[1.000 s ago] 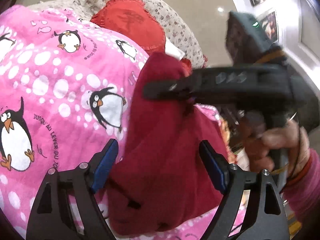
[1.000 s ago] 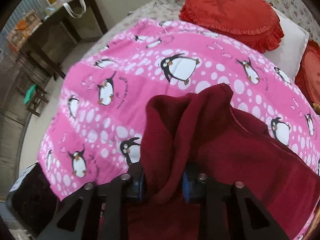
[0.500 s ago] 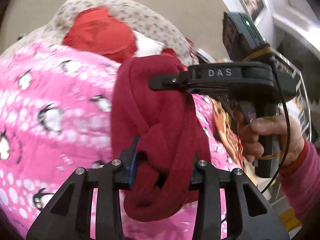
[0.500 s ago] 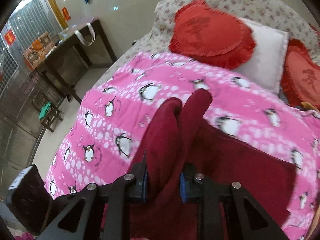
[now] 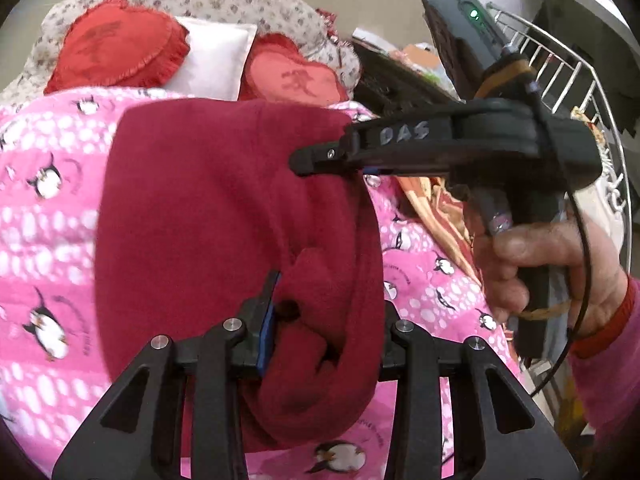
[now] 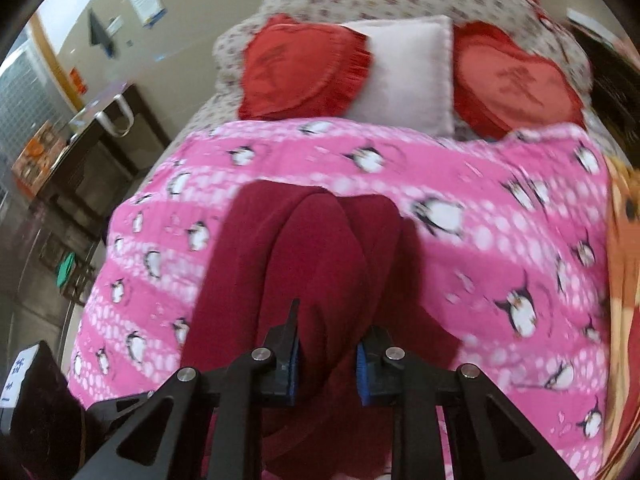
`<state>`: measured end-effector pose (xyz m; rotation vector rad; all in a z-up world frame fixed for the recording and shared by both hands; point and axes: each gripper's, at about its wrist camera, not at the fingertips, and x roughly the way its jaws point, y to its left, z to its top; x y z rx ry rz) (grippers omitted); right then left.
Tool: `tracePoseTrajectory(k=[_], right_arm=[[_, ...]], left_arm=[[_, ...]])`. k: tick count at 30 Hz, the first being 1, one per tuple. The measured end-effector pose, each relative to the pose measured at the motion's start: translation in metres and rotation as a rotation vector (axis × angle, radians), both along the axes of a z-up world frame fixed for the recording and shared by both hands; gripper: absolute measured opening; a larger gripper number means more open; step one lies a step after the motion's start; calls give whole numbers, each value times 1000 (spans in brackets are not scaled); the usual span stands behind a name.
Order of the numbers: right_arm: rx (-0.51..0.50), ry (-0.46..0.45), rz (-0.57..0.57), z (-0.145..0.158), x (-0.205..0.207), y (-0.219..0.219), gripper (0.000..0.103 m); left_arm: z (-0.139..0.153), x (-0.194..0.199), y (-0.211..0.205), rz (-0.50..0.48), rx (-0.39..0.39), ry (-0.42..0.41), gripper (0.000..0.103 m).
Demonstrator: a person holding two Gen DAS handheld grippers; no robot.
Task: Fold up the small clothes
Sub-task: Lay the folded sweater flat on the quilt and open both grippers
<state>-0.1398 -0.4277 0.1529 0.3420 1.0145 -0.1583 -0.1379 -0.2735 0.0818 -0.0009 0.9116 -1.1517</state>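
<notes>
A dark red fleece garment [image 5: 208,216] hangs lifted above the pink penguin blanket [image 5: 48,208] on the bed. My left gripper [image 5: 320,328] is shut on a bunched edge of it, close to the camera. My right gripper [image 5: 316,160] shows side-on in the left wrist view, clamped on the garment's upper right edge. In the right wrist view the right gripper [image 6: 326,360] is shut on a thick fold of the garment [image 6: 304,248], which drapes down over the blanket [image 6: 500,240].
Two red heart cushions [image 6: 296,72] [image 6: 516,80] and a white pillow [image 6: 408,68] lie at the head of the bed. An orange patterned cloth [image 6: 624,248] lies at the right edge. A dark table [image 6: 92,148] stands left of the bed; a metal rail [image 5: 576,80] stands right.
My left gripper has closed on the garment's edge. Both grippers have lifted the garment off the blanket and spread it wider between them.
</notes>
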Motion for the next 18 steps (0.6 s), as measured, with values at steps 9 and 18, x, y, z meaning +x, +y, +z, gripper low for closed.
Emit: tracePoseTrajectory(k=[9,18], right_arm=[[-10,-24,-155,-38,-13,-25,43],[89,-144,2,-2,-54,36,42]], left_arm=[[27,-16,40,-32,104,-57,67],[-2,22,76,155,196,-99,68]])
